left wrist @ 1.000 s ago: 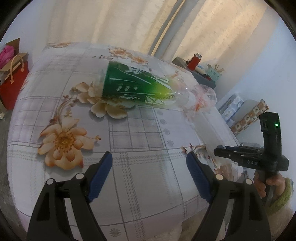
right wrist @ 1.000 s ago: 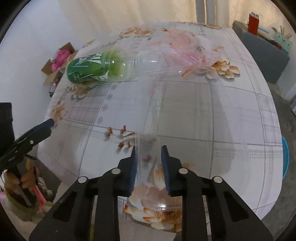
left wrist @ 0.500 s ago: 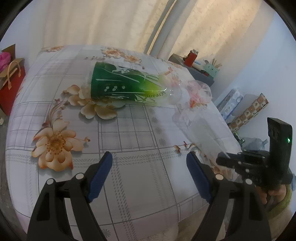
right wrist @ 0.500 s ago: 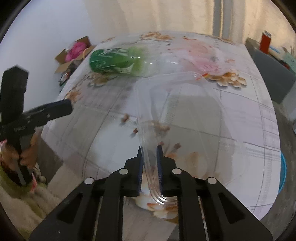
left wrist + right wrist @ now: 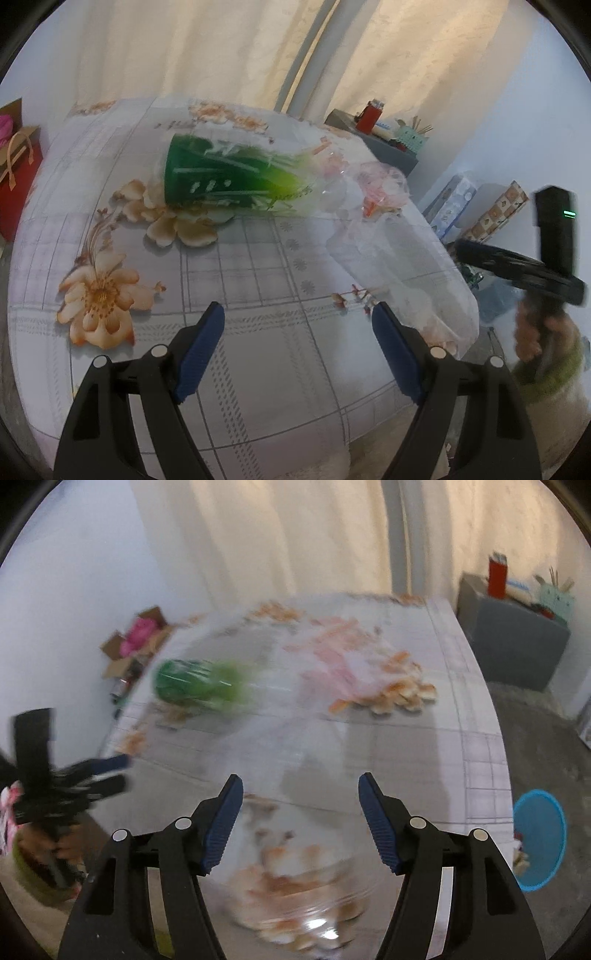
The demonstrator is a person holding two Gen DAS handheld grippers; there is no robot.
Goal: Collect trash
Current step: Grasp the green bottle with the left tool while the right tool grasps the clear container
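In the left wrist view, the left gripper sits at the bottom of the frame with its jaws spread wide and nothing between them, above the floral-cloth worktop. A green-labelled plastic bottle lies on its side at upper centre, with a crumpled clear wrapper just right of it. In the blurred right wrist view, the right gripper also has its jaws wide apart; a clear plastic container shows low between them, though contact cannot be told. A blue bin stands at the right edge.
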